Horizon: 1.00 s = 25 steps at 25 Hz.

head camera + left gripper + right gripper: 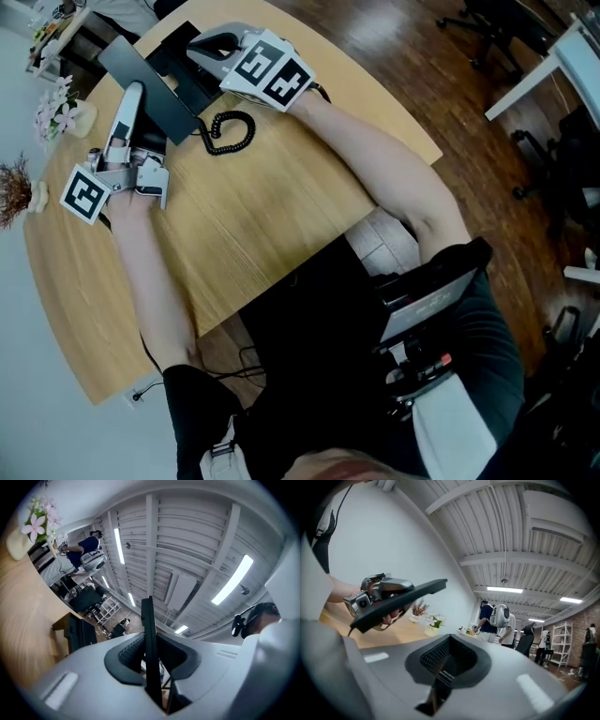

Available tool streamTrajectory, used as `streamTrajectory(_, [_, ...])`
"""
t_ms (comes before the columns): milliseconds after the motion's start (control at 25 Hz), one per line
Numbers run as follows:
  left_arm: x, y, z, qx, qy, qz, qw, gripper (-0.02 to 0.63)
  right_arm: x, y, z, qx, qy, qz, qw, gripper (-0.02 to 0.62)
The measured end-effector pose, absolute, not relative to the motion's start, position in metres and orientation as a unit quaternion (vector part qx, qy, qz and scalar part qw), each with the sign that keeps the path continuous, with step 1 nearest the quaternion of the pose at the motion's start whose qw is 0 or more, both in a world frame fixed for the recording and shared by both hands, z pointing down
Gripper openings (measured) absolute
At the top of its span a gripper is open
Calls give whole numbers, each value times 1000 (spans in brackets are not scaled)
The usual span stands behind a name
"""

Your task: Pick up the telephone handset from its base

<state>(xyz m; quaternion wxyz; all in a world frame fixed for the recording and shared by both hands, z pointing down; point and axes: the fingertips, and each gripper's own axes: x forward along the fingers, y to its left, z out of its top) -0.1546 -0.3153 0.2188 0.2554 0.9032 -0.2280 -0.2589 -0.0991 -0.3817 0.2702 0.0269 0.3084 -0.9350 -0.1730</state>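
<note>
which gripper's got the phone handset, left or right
The left gripper: its fingers are clamped on the black handset, held up off the table. The right gripper is at the base instead.

The person wears a black short-sleeved top. The grey left gripper and right gripper each carry a white cube with black square markers.

head view looks steeply down on table | left gripper view, close behind jaws, faces ceiling | right gripper view looks level; shares left gripper, handset with head view
</note>
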Motion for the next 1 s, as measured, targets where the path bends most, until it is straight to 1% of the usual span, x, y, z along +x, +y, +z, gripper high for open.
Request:
streamTrajectory(160, [-148, -279, 222, 917, -165, -274, 239, 80, -95, -377, 268, 303, -939, -162, 22, 3])
streamTrajectory(280, [-154, -264, 228, 923, -153, -279, 216, 80, -100, -369, 264, 292, -940, -174, 19, 3])
streamTrajectory(520, [-163, -258, 233, 922, -130, -304, 202, 81, -95, -368, 259, 298, -937, -181, 19, 3])
streamTrajectory(800, [-167, -265, 243, 923, -146, -291, 205, 81, -91, -370, 253, 311, -932, -186, 20, 3])
streamTrajectory(1000, [-167, -263, 240, 919, -136, -304, 210, 81, -89, -370, 251, 312, -931, -190, 23, 3])
